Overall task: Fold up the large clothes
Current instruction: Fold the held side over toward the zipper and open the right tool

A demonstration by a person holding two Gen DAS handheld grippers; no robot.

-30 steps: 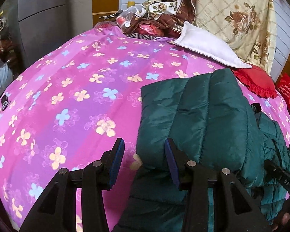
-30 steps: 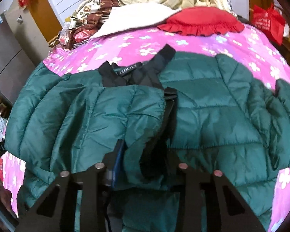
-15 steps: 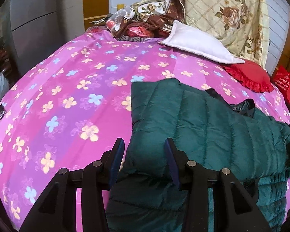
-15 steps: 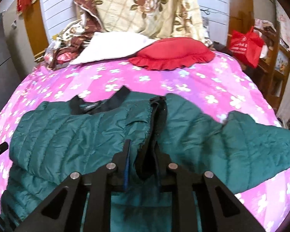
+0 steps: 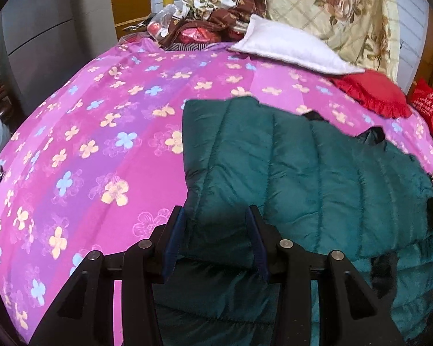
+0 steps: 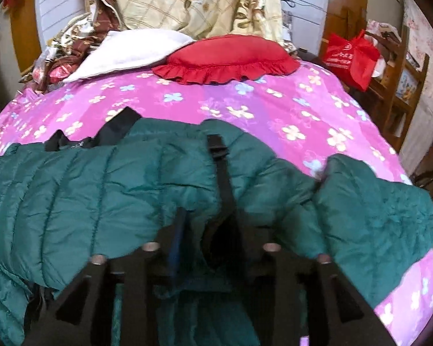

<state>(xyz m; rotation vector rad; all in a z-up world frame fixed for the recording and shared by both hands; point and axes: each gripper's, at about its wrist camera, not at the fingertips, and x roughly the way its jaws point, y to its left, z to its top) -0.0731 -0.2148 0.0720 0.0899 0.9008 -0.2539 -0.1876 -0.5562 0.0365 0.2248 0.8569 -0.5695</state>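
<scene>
While one dark green quilted puffer jacket (image 5: 317, 178) lies spread across the near part of the pink flower-printed bedsheet (image 5: 101, 132), both tools sit at its near edge. One left gripper (image 5: 216, 230) has its two blue-padded fingers (image 5: 173, 239) set apart, with a thick folded edge of the jacket lying between them; the pads flank the padding on both sides, but whether they press into it cannot be told. One right gripper (image 6: 209, 236) has its fingers drawn close on a bunched fold beside the jacket's black zipper strip (image 6: 223, 178), the cloth pinched and gathered between them. In the right wrist view the jacket (image 6: 101, 190) runs from the left edge across to the right, where one sleeve (image 6: 375, 219) lies flat toward the right side of the bed, and its black collar lining (image 6: 115, 129) shows at the far left of the garment. Farther back on the sheet (image 6: 274, 109) rest one red ruffled cushion (image 6: 225, 57) and, just left of it and touching, one white flat pillow (image 6: 130, 49). Behind both leans one cream quilt with rose print (image 6: 193, 0). One red shopping bag (image 6: 352, 57) hangs at the far right beside a wooden shelf (image 6: 401, 86). A grey cabinet (image 5: 37, 37) stands at the far left in the left wrist view.
</scene>
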